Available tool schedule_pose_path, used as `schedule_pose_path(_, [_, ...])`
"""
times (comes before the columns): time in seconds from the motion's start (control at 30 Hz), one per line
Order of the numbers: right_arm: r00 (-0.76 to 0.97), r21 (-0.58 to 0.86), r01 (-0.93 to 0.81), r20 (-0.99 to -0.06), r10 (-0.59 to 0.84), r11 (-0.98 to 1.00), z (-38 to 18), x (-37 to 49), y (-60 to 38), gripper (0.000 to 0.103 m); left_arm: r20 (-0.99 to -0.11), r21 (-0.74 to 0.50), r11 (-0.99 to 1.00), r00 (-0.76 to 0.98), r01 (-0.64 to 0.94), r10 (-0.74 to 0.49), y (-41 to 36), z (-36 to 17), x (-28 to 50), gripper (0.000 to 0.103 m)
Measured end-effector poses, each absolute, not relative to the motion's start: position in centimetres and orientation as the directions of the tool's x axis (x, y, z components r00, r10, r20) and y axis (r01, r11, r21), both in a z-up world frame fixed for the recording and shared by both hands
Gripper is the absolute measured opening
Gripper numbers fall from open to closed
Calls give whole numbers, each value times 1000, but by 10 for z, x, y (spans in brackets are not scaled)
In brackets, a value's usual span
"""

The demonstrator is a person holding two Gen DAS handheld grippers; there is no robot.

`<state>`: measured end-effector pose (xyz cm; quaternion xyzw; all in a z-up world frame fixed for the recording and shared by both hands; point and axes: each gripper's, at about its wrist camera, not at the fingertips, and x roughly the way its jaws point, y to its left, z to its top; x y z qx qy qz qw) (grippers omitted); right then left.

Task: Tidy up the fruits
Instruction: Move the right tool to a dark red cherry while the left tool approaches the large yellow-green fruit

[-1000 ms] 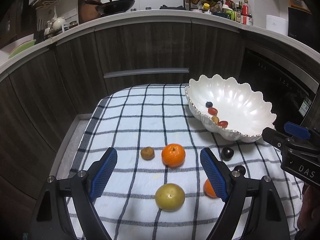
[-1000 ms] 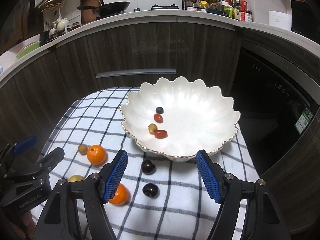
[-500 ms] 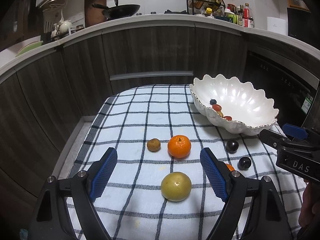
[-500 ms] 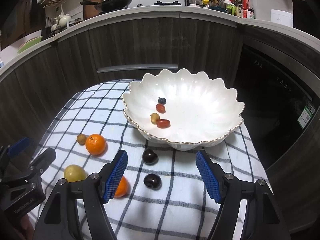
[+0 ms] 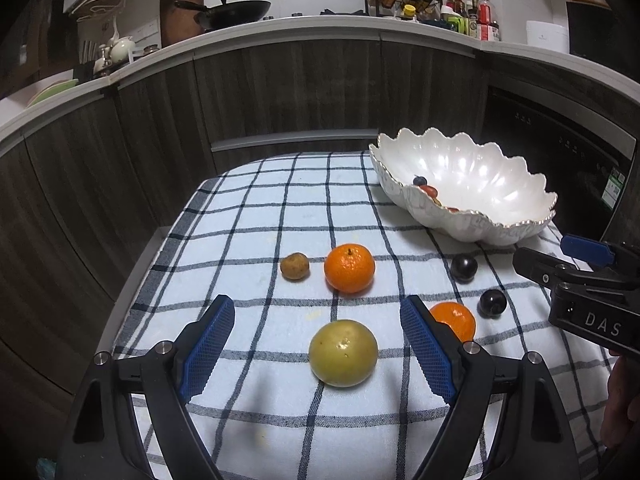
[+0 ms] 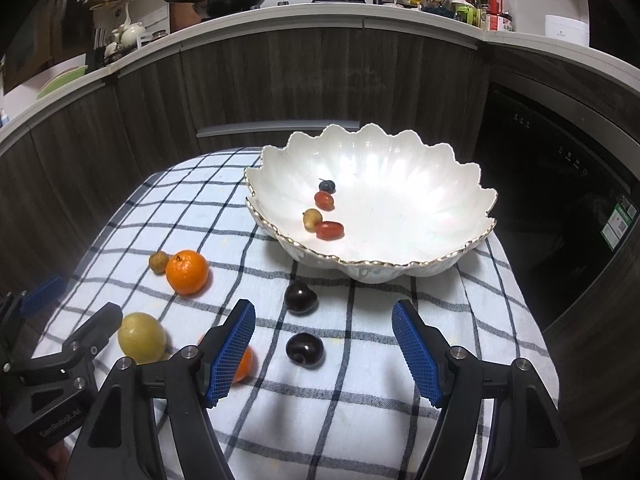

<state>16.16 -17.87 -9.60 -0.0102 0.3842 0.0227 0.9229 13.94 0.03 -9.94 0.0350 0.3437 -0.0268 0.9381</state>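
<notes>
Both grippers are coming in to pick up fruit, and nothing is held yet. At the bottom of the left wrist view, the left gripper (image 5: 318,344) has its 2 blue bumpy pads wide apart, with the round yellow-green fruit (image 5: 343,353) sitting between them but not touched. At the bottom of the right wrist view, the right gripper (image 6: 324,350) is also wide apart and empty, and the near dark cherry (image 6: 304,351) lies between its pads. I think the next move is to go a bit lower, put the pads on both sides of each fruit, and squeeze softly, because round smooth fruit can roll away. Then the fruit has to go up and over the wavy edge of the bowl. A small orange (image 5: 454,320) hides partly behind the left gripper's right pad. A little farther up, in the middle of the frame, sit a second dark shiny cherry (image 6: 300,297), a big bumpy orange (image 5: 349,268) and a small brown fruit (image 5: 295,266) just beside it. All 6 lie on a soft white cloth (image 5: 280,208) with dark check lines. Farther back, in the upper right, is the shiny white bowl (image 6: 420,176) with a gold edge shaped like petals. It already holds 4 tiny fruits. Dark wood cupboards (image 6: 280,80) curve behind.
</notes>
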Motion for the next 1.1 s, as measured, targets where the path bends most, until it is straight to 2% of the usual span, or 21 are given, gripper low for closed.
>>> schedule_pose_path(0.43, [676,-11,-65,-736,36,998,-121,163,-176,72,-675,38,995,736,97,-46,-3,-119,143,85])
schedule_pose_path(0.9, [640,1,-81,-766,53,997,-142,171,-174,72,-709,21,993,702,116,-67,-5,-136,150,76])
schedule_pose_path(1.1, [629,4,-94,-775,62,996,-148,174,-171,72,-729,6,992,680,127,-83,-6,-144,153,69])
